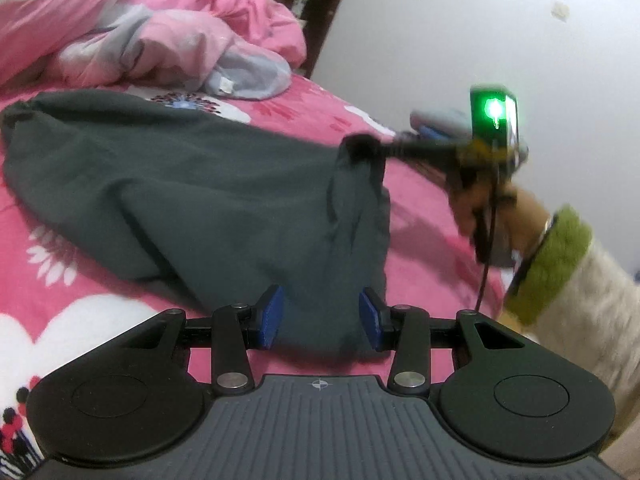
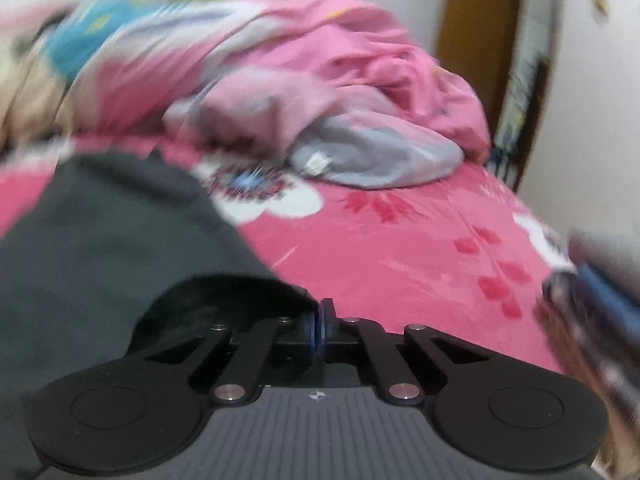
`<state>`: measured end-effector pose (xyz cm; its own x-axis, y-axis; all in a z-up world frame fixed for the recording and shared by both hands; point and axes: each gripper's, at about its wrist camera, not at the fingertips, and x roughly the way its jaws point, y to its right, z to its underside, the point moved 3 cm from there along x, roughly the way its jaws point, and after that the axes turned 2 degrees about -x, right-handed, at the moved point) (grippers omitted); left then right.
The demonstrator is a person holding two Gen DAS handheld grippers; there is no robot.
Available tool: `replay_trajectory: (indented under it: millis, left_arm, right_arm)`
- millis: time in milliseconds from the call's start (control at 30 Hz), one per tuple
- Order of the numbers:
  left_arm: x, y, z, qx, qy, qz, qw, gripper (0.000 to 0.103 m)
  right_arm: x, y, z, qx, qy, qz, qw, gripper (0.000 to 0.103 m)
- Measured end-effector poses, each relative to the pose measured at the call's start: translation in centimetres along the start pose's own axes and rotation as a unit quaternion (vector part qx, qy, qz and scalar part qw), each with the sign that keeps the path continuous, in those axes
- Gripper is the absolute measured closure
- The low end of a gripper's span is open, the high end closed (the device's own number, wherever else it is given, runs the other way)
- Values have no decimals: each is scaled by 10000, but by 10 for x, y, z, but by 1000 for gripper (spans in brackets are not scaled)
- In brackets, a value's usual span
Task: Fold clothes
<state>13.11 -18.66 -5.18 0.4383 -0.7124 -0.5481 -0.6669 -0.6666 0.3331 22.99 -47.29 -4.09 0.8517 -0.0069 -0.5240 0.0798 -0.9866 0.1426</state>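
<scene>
I'm seeing a pink floral bedsheet (image 1: 416, 240) lying under everything, a rumpled pink quilt (image 2: 320, 80) bunching at the far end, and a brown door (image 2: 472, 40) standing beyond.

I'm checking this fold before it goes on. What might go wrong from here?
The right gripper pinches only a small bunch of the dark garment at one corner, so the cloth may slip out mid-fold. The left gripper is open around the near hem, so that end may drag across the pink bedsheet and wrinkle.
</scene>
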Motion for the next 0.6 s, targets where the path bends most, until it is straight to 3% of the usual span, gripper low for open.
replay_trajectory:
  millis: [233, 400, 567, 600]
  left_arm:
    - [10, 21, 6, 777, -71, 21, 9970, 60]
    - [16, 31, 12, 970, -180, 54, 9951, 60]
    - [14, 36, 14, 1108, -165, 52, 9937, 60]
    - [14, 35, 13, 1118, -143, 45, 9936, 60]
  right_arm:
    - [-2, 56, 0, 1294, 198, -371, 9907, 101]
    - [21, 82, 24, 1847, -106, -554, 9812, 99]
    - [28, 108, 51, 2592, -204, -728, 9629, 79]
    - [25, 114, 54, 2770, -148, -767, 9577, 70]
